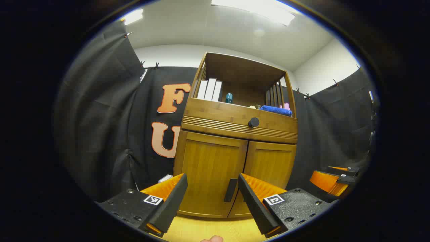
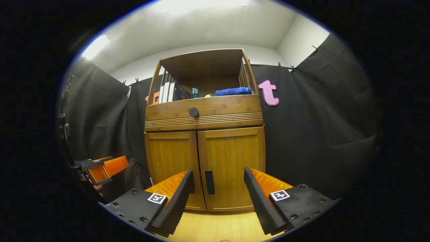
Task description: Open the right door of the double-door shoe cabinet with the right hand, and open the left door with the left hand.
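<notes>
The wooden shoe cabinet (image 1: 235, 116) stands in front of me with both lower doors closed. In the left gripper view its left door (image 1: 210, 164) and right door (image 1: 270, 161) meet at a seam, and a dark vertical handle (image 1: 230, 190) sits by it. My left gripper (image 1: 212, 177) is open a short way in front of the left door, touching nothing. In the right gripper view my right gripper (image 2: 218, 171) is open before the right door (image 2: 231, 161), with that door's dark handle (image 2: 209, 182) showing between its fingers. The left door (image 2: 171, 161) lies beside it.
Above the doors is a drawer with a round dark knob (image 2: 194, 112). The open shelf holds books (image 1: 210, 89), a teal cup (image 1: 229, 97) and a blue towel (image 2: 232, 91). Black cloth hangs on both sides. Light wooden floor (image 2: 218, 228) lies below.
</notes>
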`<control>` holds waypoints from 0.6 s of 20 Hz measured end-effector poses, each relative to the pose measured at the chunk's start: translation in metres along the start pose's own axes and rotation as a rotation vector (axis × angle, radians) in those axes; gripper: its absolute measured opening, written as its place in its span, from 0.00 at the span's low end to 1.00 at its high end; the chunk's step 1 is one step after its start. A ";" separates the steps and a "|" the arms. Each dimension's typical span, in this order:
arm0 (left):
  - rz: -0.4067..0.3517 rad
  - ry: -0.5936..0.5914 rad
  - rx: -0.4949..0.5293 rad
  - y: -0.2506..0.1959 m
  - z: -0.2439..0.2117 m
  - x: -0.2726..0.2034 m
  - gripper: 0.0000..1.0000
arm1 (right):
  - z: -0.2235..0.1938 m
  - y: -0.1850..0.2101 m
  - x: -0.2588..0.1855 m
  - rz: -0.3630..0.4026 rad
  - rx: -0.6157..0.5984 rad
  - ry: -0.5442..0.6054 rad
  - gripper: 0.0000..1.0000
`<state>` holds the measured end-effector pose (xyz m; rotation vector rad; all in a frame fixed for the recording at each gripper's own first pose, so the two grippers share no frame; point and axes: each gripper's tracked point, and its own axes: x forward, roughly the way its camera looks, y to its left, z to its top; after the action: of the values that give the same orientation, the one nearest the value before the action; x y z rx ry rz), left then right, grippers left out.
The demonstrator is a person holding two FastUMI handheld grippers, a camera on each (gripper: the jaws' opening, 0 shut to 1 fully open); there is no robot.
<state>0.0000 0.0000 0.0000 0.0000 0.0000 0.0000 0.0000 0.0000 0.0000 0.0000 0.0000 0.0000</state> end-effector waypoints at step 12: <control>0.007 0.010 -0.004 0.001 0.000 0.000 0.92 | 0.006 -0.003 -0.005 -0.014 -0.001 -0.015 0.97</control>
<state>-0.0001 0.0014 0.0002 -0.0043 0.0100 0.0072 -0.0052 -0.0027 0.0062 -0.0012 -0.0146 -0.0144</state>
